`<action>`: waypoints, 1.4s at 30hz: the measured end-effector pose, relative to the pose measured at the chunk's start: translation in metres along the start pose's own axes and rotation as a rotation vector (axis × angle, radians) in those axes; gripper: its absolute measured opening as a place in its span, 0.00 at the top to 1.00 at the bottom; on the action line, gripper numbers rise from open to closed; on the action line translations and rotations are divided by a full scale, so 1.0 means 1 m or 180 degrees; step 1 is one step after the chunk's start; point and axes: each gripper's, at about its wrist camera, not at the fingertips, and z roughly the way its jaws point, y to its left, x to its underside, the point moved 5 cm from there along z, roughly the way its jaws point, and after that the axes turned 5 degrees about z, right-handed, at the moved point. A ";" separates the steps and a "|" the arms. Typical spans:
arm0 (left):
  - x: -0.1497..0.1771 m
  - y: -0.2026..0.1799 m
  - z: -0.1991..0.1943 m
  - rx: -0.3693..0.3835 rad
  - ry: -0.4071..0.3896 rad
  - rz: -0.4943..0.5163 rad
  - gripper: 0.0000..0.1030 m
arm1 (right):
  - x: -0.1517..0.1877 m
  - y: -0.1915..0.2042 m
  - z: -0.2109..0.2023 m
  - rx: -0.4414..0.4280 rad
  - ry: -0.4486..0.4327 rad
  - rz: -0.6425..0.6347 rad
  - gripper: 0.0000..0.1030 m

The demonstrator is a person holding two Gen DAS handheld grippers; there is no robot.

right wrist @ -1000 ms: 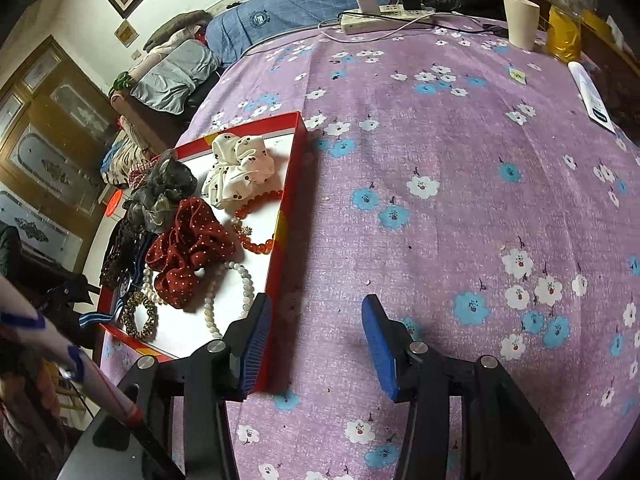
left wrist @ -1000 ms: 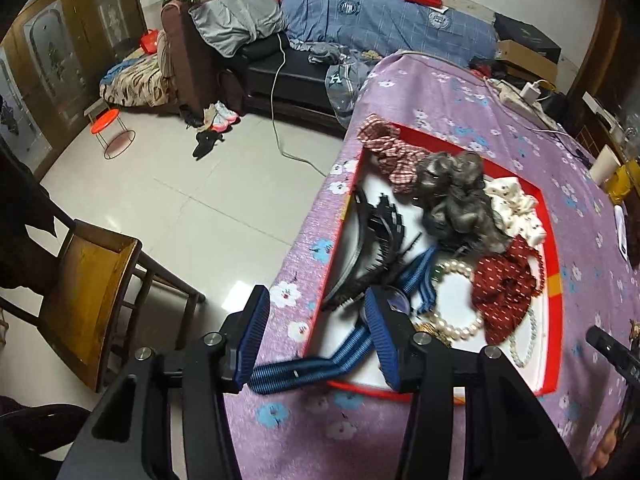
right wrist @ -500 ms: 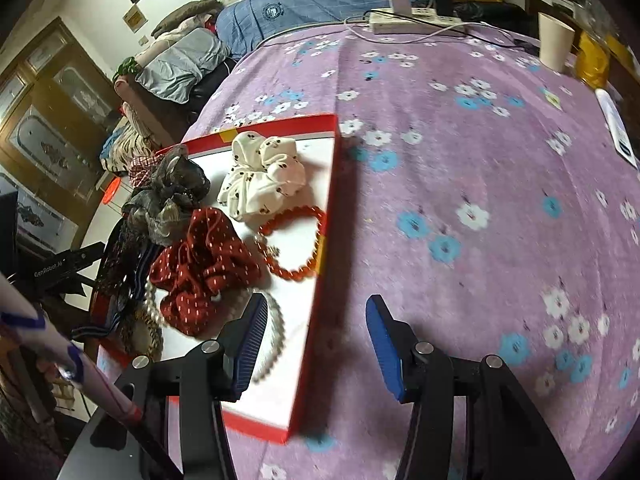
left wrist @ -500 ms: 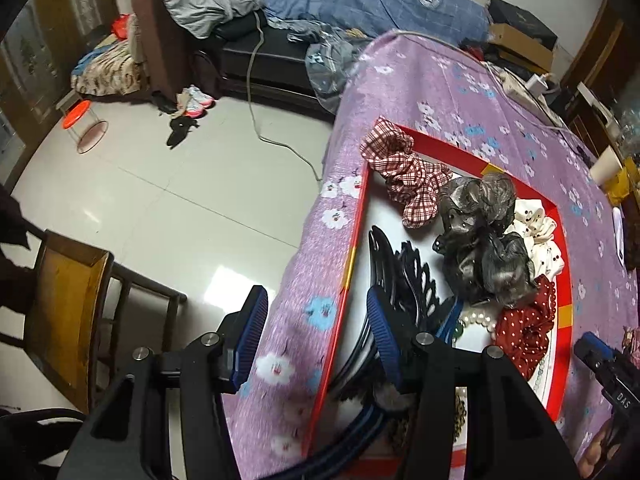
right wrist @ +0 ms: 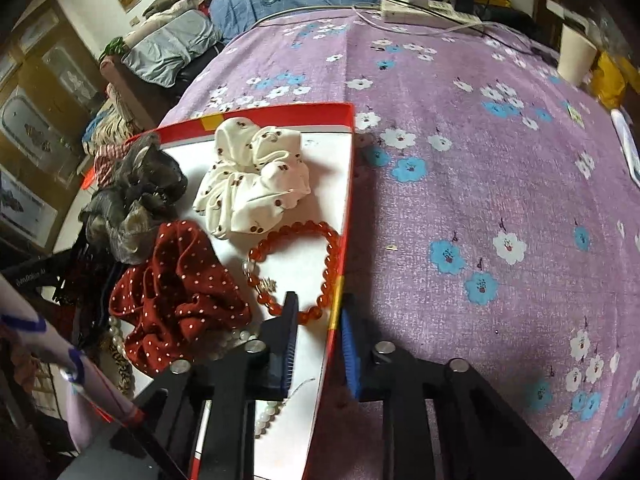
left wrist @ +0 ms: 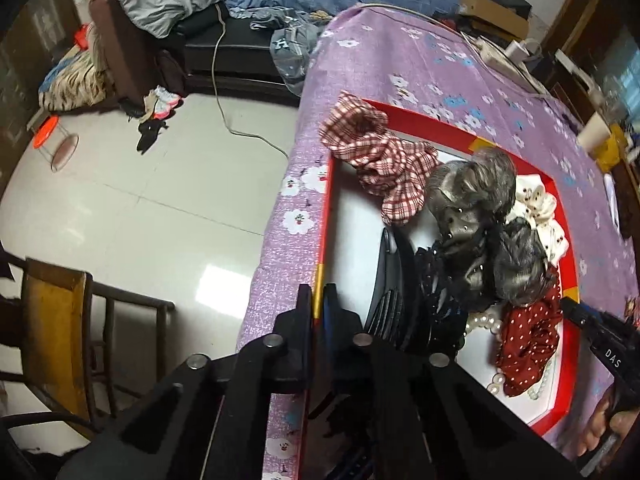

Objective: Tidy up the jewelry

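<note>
A red-rimmed white tray (left wrist: 325,216) (right wrist: 344,200) lies on the purple flowered table. It holds a plaid scrunchie (left wrist: 380,156), grey scrunchies (left wrist: 480,220) (right wrist: 136,200), a cream scrunchie (right wrist: 256,184), a red dotted scrunchie (right wrist: 176,292) (left wrist: 528,340), an orange bead bracelet (right wrist: 332,264), pearls (left wrist: 482,324) and black combs (left wrist: 400,304). My left gripper (left wrist: 317,304) is shut on the tray's left rim. My right gripper (right wrist: 318,332) straddles the tray's right rim, its jaws narrowed, with a gap still showing.
A wooden chair (left wrist: 56,320) stands left of the table's edge. A paper cup (right wrist: 576,56), a power strip (right wrist: 424,10) and a yellow item (right wrist: 612,80) sit at the table's far side. A sofa with clothes (left wrist: 180,8) stands beyond the floor.
Both grippers moved in onto the tray's opposite rims. The left one closed from wide open onto the left rim. The right one narrowed around the right rim.
</note>
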 end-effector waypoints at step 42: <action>0.098 -0.041 -0.161 -0.0851 -0.1196 -0.0160 0.09 | 0.102 0.031 -0.094 -0.0040 -0.0181 -0.0125 0.38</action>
